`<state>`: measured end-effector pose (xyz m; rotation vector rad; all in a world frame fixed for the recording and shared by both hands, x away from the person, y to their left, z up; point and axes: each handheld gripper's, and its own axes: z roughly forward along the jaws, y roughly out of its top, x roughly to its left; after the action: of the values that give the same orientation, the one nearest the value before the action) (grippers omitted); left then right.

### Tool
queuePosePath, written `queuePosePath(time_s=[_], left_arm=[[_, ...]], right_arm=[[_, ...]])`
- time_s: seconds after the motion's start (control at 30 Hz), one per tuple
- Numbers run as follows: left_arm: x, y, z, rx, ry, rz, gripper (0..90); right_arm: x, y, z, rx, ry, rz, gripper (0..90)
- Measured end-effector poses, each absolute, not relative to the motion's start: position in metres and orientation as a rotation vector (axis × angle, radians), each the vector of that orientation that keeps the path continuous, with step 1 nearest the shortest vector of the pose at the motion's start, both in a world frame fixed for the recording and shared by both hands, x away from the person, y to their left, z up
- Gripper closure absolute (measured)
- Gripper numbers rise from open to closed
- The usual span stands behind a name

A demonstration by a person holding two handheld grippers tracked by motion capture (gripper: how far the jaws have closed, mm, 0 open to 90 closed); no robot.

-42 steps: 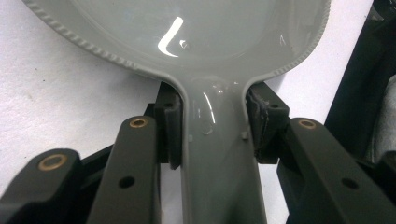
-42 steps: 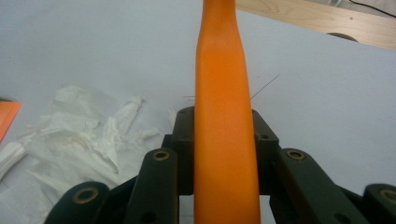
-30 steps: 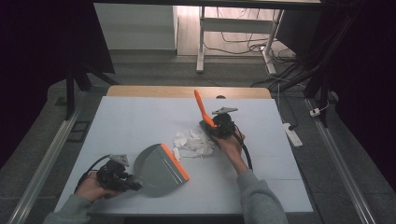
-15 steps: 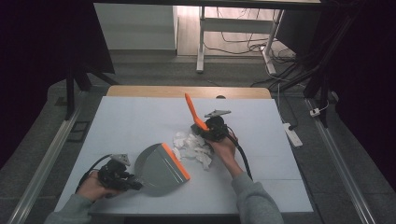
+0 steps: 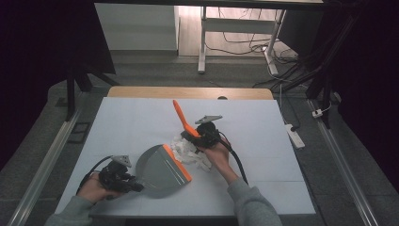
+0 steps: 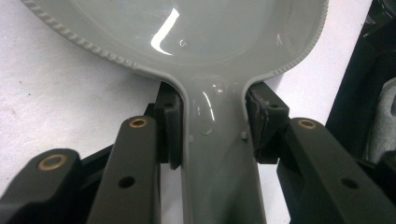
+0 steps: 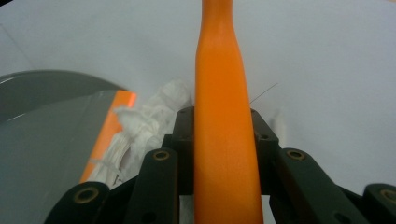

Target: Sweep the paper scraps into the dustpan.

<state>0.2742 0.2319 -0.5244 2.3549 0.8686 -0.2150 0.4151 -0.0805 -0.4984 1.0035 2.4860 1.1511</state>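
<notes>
Since the earlier frames the right gripper has slid the orange brush and the white crumpled paper toward the near-left corner of the table. The paper now touches the orange lip of the grey dustpan. Right jaws clamp the brush handle, the paper just below them. Left gripper, near the near-left corner, clamps the dustpan handle.

Pale table with wooden far edge; on it grey dustpan; heap of crumpled white paper at its orange lip
</notes>
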Motion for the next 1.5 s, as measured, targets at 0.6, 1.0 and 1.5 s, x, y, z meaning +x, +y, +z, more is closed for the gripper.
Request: queuePosePath(time_s=[0.6,1.0,1.5], left_arm=[[0.274,0.232,-0.524,2.356,0.87,-0.213,61.1],[0.274,0.232,-0.524,2.357,0.869,-0.21,61.1],[0.273,0.232,-0.524,2.356,0.871,-0.206,61.1]], right_arm=[[0.392,-0.063,-0.49,0.892,2.553,1.23,70.3],[0.398,-0.095,-0.468,0.948,2.404,1.27,70.3],[0.414,-0.107,-0.477,1.01,2.36,1.214,70.3]])
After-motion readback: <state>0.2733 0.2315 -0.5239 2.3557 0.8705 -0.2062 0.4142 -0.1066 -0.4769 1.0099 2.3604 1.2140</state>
